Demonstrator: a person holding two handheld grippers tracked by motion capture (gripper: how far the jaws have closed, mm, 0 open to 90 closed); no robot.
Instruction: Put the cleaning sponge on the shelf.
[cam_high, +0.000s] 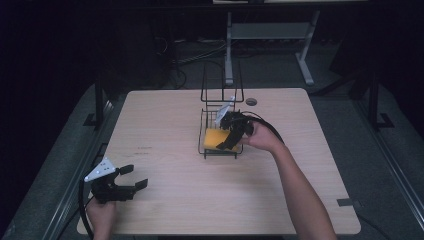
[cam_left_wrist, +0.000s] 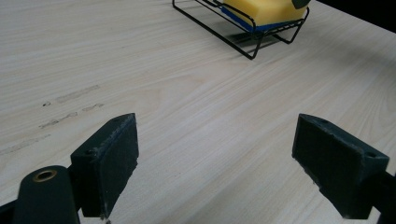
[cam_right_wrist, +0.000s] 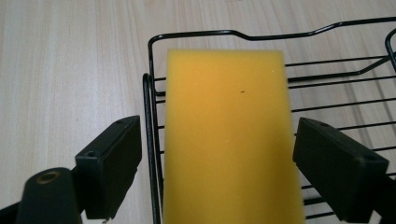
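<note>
We see the yellow sponge (cam_right_wrist: 229, 135) lying in the black wire rack (cam_high: 220, 145) on the tabletop (cam_high: 165, 120), the right hand-held gripper (cam_right_wrist: 217, 163) released astride it, the left hand-held gripper (cam_high: 134, 176) released well apart.

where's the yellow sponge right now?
The yellow rectangular sponge lies in the black wire rack at table centre, between the right gripper's open jaws.

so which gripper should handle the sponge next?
Right. The right gripper has its open jaws either side of the yellow sponge in the wire rack; the left gripper sits far away, empty.
</note>
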